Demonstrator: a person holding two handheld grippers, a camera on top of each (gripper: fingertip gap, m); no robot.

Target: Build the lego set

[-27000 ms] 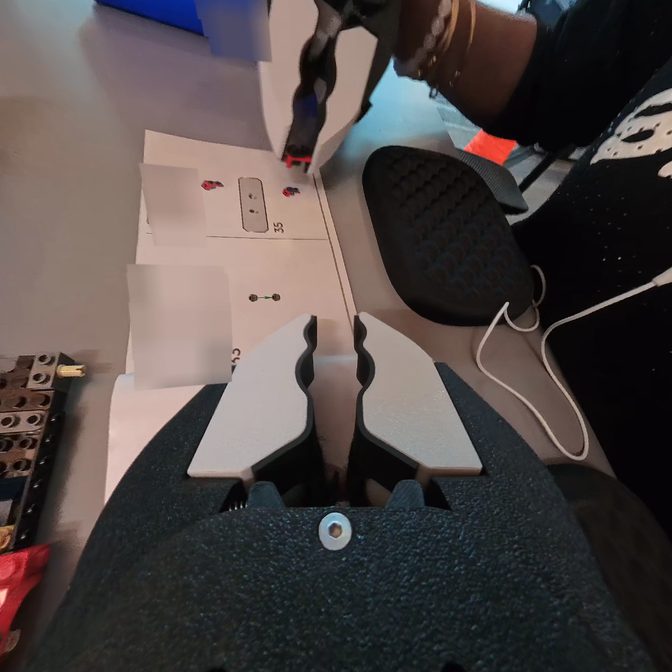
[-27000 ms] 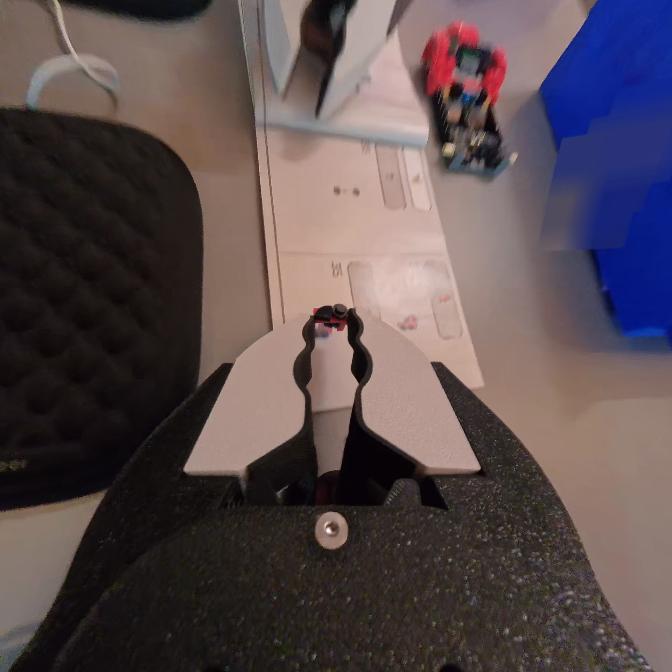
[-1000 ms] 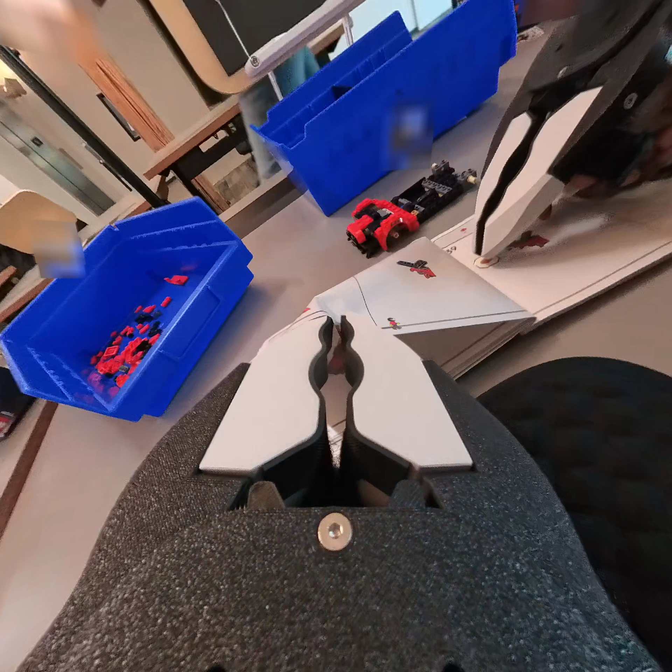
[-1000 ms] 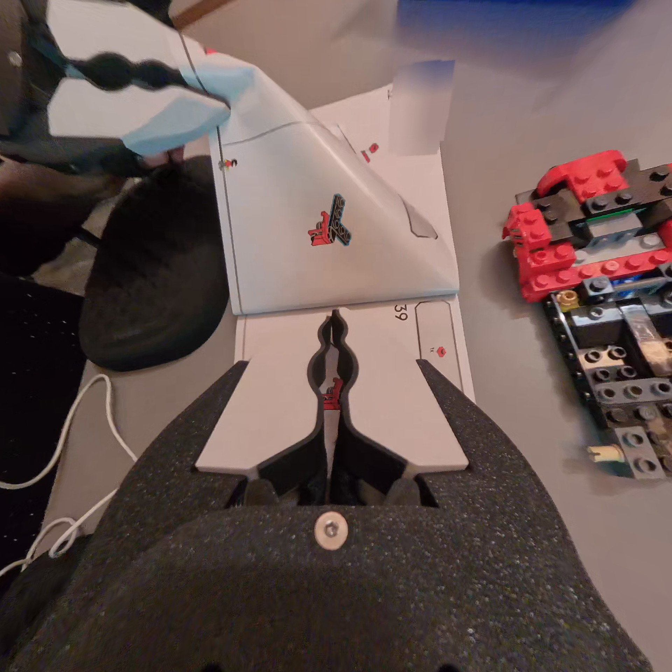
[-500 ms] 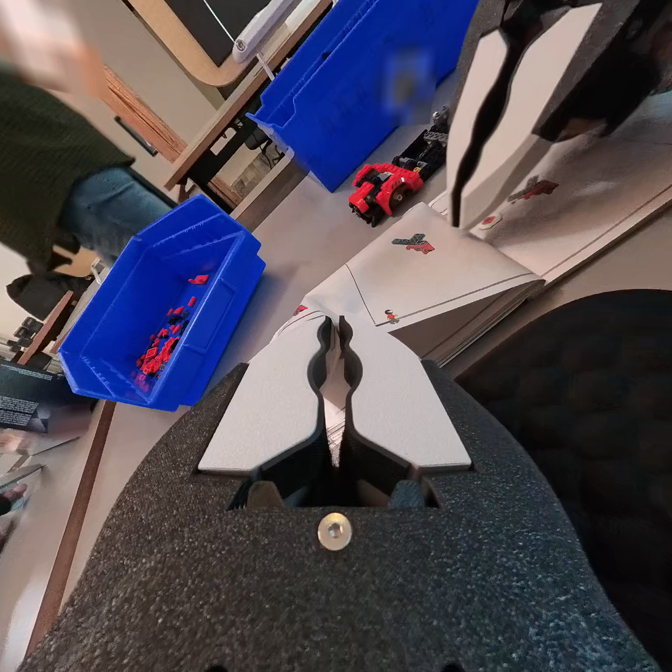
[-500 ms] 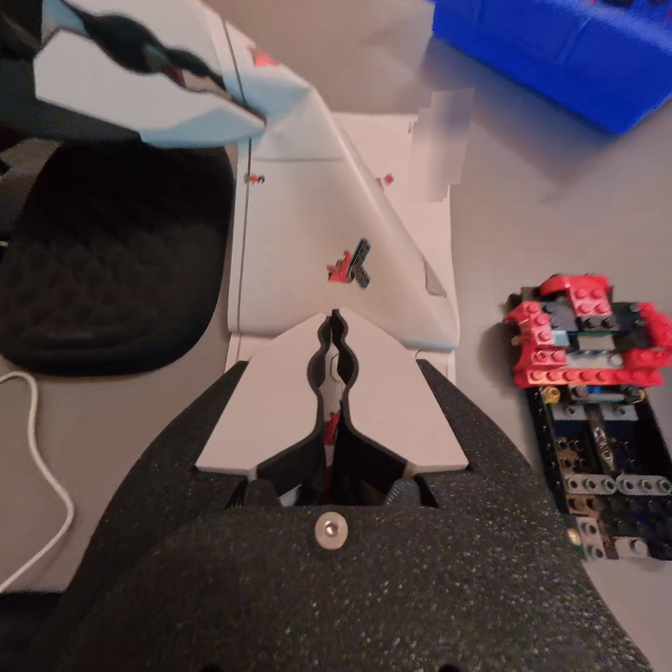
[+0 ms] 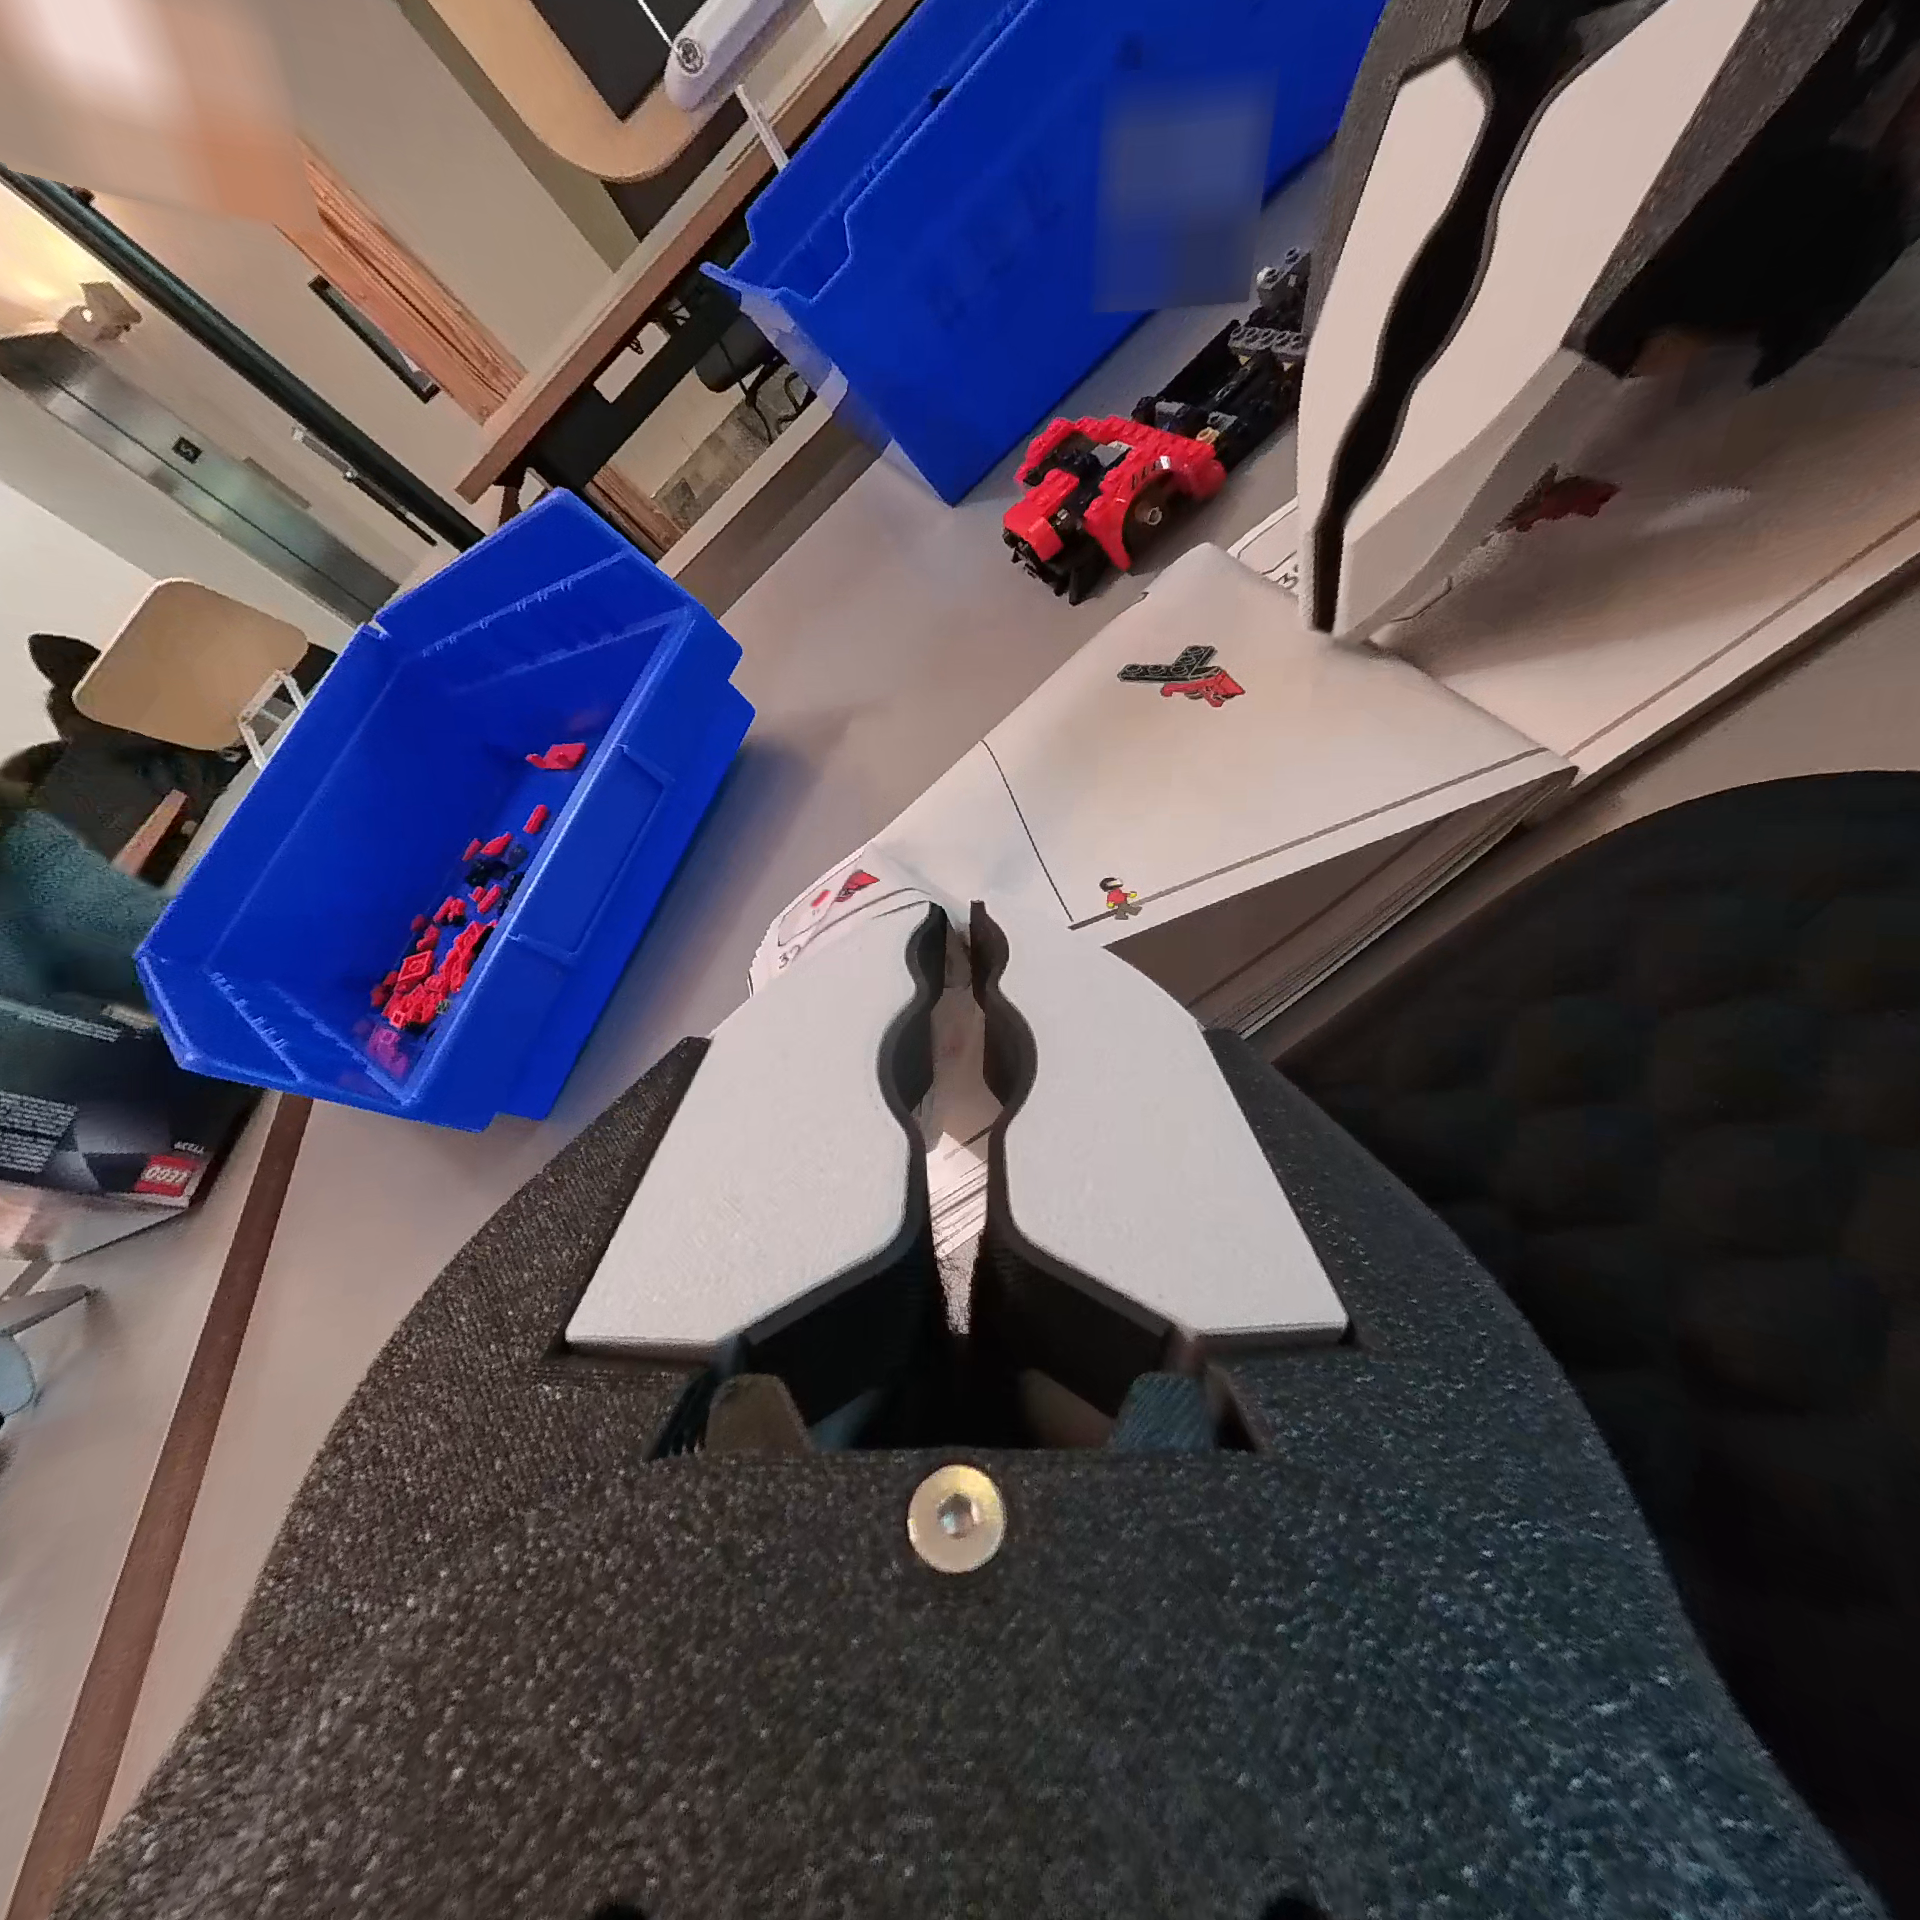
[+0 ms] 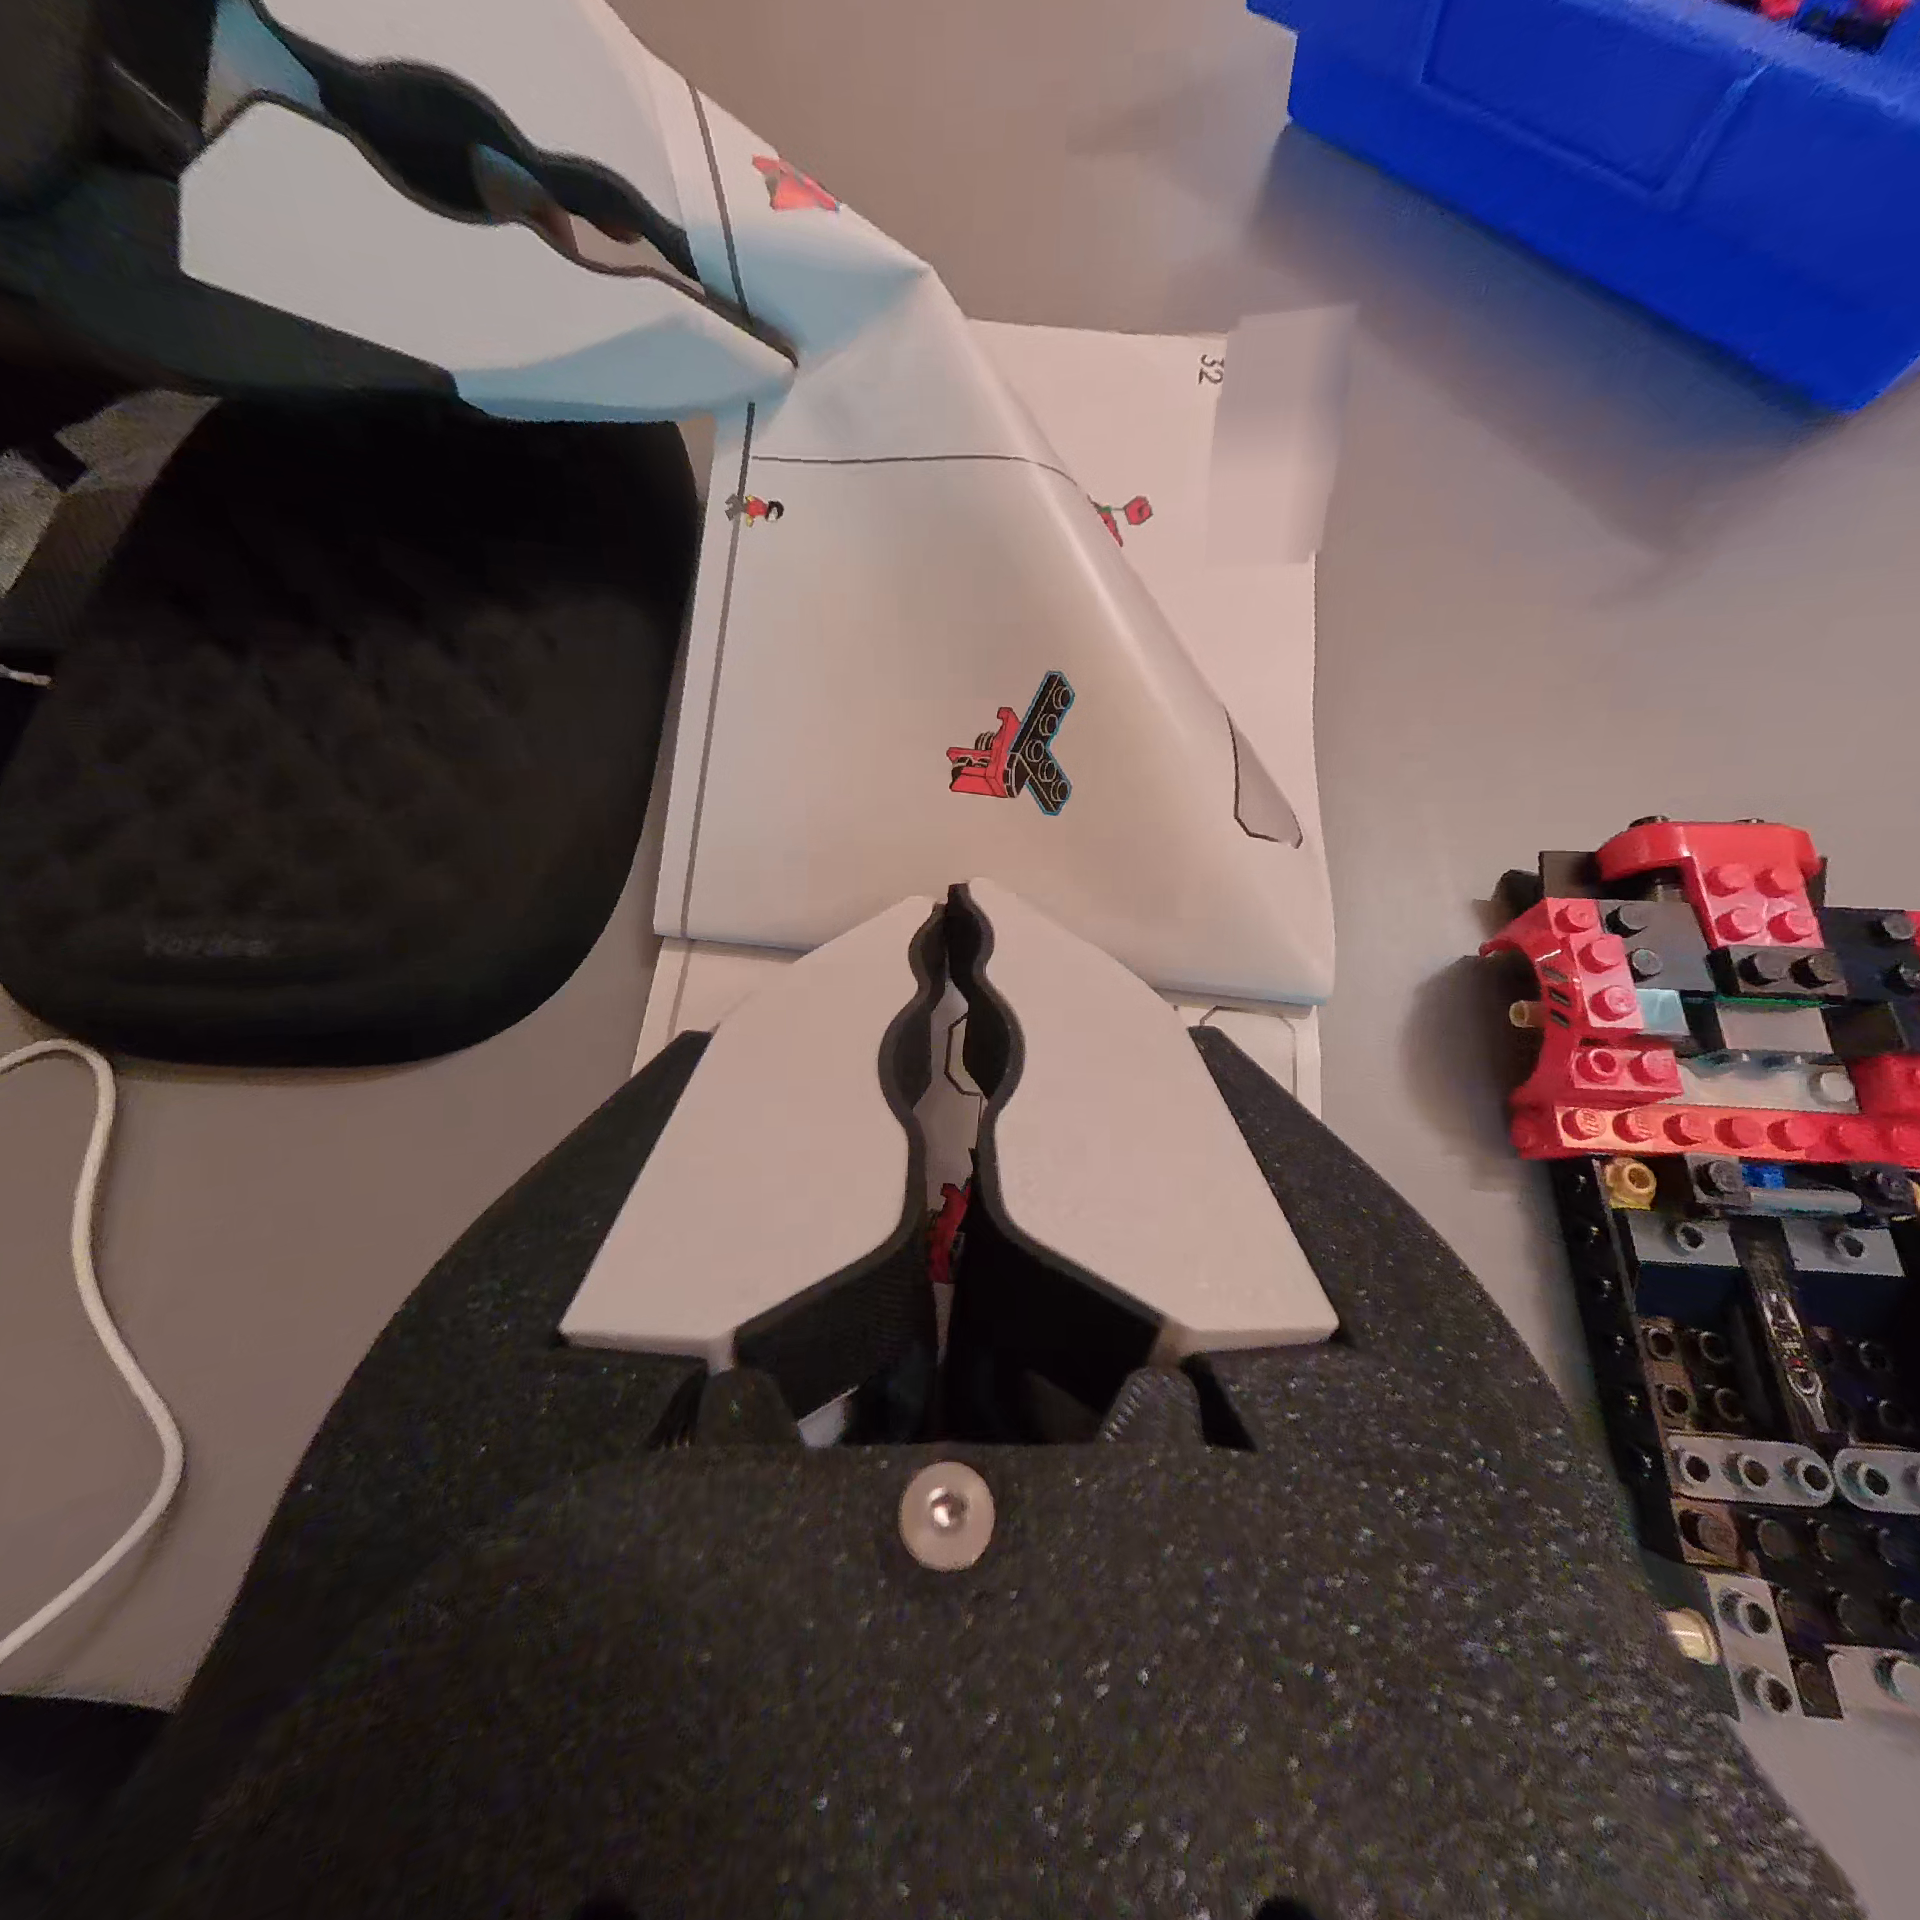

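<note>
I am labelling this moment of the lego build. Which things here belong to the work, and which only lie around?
Belonging:
- instruction booklet, its page pinched by the left gripper
- half-built car
- blue bin of loose pieces
- right gripper

Lying about:
- black cushion
- white cable

A grey tabletop [image 7: 436,1195] with a brown edge fills the foreground; beyond stand a wooden desk [image 7: 582,343], pale walls and a light wooden chair [image 7: 187,665].

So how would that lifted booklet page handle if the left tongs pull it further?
Probably floppy: the page already curves where the left tongs pinch its edge. Likely light, and it may crease or tear if tugged hard.
</note>
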